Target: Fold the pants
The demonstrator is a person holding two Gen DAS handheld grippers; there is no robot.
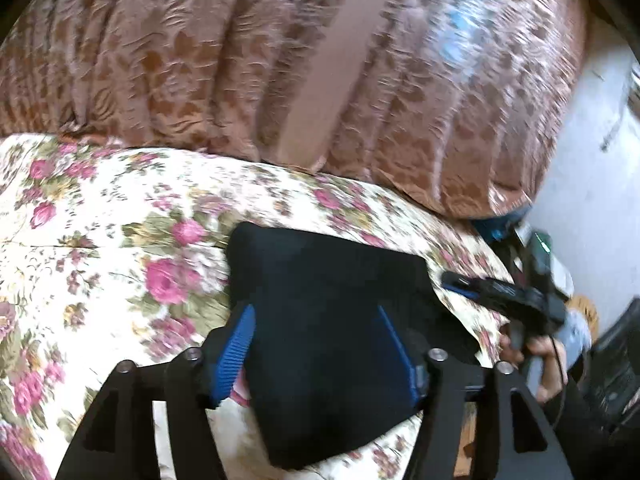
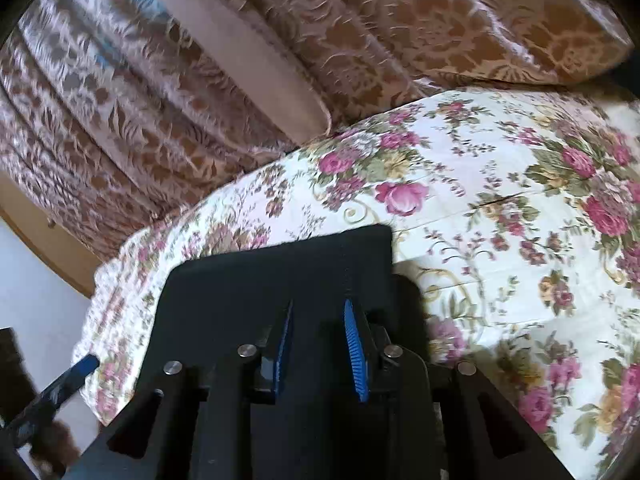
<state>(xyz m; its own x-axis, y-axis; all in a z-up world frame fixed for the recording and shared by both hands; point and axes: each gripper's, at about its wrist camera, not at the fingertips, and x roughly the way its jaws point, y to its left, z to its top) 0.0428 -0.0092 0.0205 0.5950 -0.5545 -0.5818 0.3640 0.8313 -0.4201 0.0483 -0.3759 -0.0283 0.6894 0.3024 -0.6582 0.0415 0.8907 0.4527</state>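
The black pants (image 1: 328, 320) lie as a compact folded bundle on the floral bedspread (image 1: 100, 220). In the left wrist view my left gripper (image 1: 320, 340) hangs over the bundle with its blue pads (image 1: 236, 348) spread wide on either side, open. My right gripper (image 1: 492, 288) shows at the right of that view, held in a hand beyond the bundle's right edge. In the right wrist view the pants (image 2: 248, 280) lie under my right gripper (image 2: 318, 344), whose blue pads (image 2: 354, 352) stand apart with nothing pinched between them.
A brown patterned quilt (image 1: 280, 60) is piled along the far side of the bed, also in the right wrist view (image 2: 180, 80). The bed edge and a pale wall (image 1: 592, 160) lie to the right. The floral bedspread (image 2: 500, 200) stretches right of the pants.
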